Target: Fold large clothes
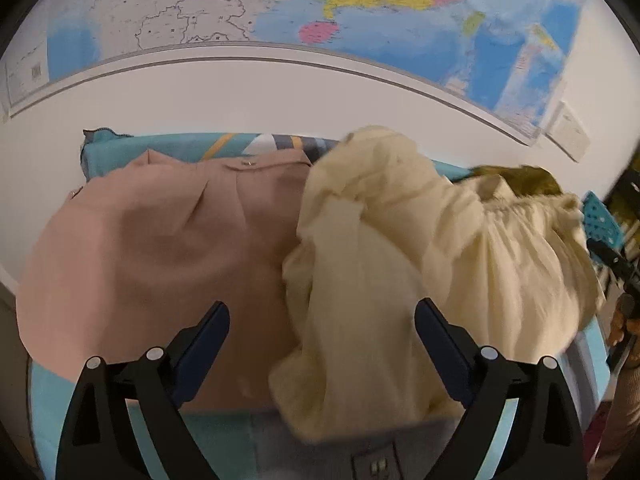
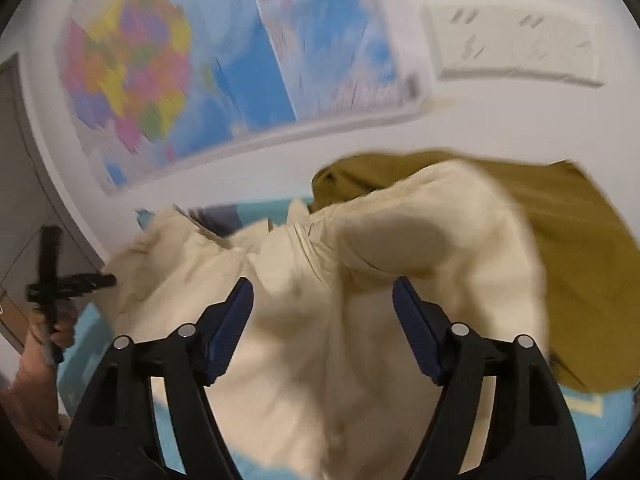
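Note:
A crumpled cream garment (image 1: 400, 248) lies heaped on the teal-covered surface (image 1: 168, 148). Its left edge overlaps a smooth pink-beige garment (image 1: 160, 240) that is spread flat beside it. My left gripper (image 1: 322, 312) hovers open over the seam where the two meet, and its pads touch no cloth. In the right wrist view the same cream garment (image 2: 320, 300) fills the middle. My right gripper (image 2: 322, 286) stands open above it, with the cloth below the fingers and not pinched. An olive-mustard garment (image 2: 580, 260) lies behind and to the right of the cream one.
A coloured wall map (image 1: 360, 0) hangs on the white wall just behind the surface. A wall socket strip (image 2: 512, 44) is mounted at the upper right. A turquoise perforated basket (image 1: 602, 224) sits at the far right. A person's hand (image 2: 48, 340) holds the other tool at the left edge.

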A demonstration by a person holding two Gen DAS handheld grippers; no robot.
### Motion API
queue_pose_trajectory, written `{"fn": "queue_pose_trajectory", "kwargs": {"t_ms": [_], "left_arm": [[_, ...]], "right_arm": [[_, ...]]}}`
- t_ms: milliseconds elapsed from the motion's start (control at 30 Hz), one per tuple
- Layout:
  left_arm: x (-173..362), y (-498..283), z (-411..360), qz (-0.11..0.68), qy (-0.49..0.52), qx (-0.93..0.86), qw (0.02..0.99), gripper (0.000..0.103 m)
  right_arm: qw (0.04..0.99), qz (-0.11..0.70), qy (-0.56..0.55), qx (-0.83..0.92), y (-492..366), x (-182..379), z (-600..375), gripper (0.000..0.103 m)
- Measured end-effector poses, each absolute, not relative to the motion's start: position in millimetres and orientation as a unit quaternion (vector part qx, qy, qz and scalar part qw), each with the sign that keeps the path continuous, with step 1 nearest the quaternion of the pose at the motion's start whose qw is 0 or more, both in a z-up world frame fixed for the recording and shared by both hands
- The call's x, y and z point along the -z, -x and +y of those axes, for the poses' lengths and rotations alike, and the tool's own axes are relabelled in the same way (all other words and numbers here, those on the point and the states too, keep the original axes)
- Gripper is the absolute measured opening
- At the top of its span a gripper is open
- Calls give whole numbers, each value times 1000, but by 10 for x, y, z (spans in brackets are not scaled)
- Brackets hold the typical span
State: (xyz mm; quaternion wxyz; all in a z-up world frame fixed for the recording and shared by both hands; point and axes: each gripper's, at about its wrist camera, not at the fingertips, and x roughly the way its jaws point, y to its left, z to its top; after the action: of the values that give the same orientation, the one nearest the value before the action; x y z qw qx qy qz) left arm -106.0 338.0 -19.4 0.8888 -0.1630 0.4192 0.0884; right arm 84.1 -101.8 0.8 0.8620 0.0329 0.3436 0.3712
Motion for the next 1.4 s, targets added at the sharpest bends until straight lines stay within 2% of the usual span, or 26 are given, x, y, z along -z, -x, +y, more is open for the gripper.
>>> {"fn": "queue_pose_trajectory", "kwargs": {"t_ms": [67, 267, 400, 433, 467, 500, 533, 567, 600, 633, 733, 833, 900, 967, 1000, 1033, 1067, 1100, 1133, 1167, 1233, 1300, 1400], "left_arm": [[198, 1190, 3342, 406, 156, -81, 897, 96], [358, 1184, 3089, 418, 136, -49, 897, 96], [433, 1104, 2910, 422, 110, -46, 899, 96], [462, 1079, 2889, 427, 114, -46, 896, 93], [480, 1054, 2888, 430, 120, -47, 894, 89], [493, 1043, 2876, 433, 124, -52, 891, 79], [496, 1038, 2860, 435, 126, -59, 889, 64], [485, 1044, 2841, 439, 127, -70, 886, 55], [462, 1059, 2821, 443, 129, -75, 884, 40], [411, 1097, 2823, 446, 146, -73, 880, 32], [241, 1274, 2809, 444, 193, -47, 874, 24], [106, 1567, 2798, 439, 219, -13, 871, 23], [117, 1756, 2773, 438, 236, 4, 867, 23], [283, 1948, 2732, 450, 250, 19, 857, 29], [401, 2010, 2692, 461, 241, 16, 854, 40], [495, 2037, 2664, 473, 232, 8, 850, 54], [615, 2051, 2636, 491, 223, -10, 842, 61], [647, 2064, 2628, 492, 218, -21, 842, 65], [616, 2071, 2631, 485, 214, -21, 848, 66], [521, 2083, 2627, 471, 203, -28, 858, 67], [291, 2098, 2612, 439, 168, -58, 881, 83], [27, 2057, 2529, 403, 127, -61, 904, 86], [-102, 1802, 2329, 401, 83, -45, 911, 87]], "right_arm": [[862, 358, -67, -353, -764, 52, -1378, 83], [839, 435, -158, -287, -624, 617, -2076, 86], [821, 458, -158, -301, -723, 853, -1931, 89], [819, 462, -152, -305, -777, 904, -1825, 89], [817, 460, -149, -315, -815, 939, -1749, 85], [815, 457, -152, -322, -847, 957, -1695, 76], [808, 457, -163, -334, -892, 977, -1650, 68], [795, 460, -180, -353, -921, 980, -1633, 45], [786, 459, -194, -366, -911, 957, -1655, 27], [780, 455, -198, -381, -869, 880, -1661, 19], [775, 434, -186, -421, -651, 553, -1711, 15], [783, 400, -166, -446, -309, 133, -1906, 14], [791, 391, -148, -447, -109, -23, -2089, 14], [802, 417, -114, -412, -52, 63, -2225, 16], [803, 436, -104, -392, -75, 169, -2258, 20], [801, 460, -101, -370, -122, 294, -2275, 27], [799, 497, -75, -330, -190, 485, -2273, 34], [803, 510, -54, -303, -220, 560, -2251, 54], [808, 512, -44, -287, -238, 580, -2242, 65], [815, 504, -41, -283, -236, 544, -2243, 66], [849, 462, -24, -255, -194, 328, -2260, 82], [887, 409, -7, -216, -148, 91, -2266, 86], [892, 370, 2, -260, -105, -79, -2012, 76]]}}
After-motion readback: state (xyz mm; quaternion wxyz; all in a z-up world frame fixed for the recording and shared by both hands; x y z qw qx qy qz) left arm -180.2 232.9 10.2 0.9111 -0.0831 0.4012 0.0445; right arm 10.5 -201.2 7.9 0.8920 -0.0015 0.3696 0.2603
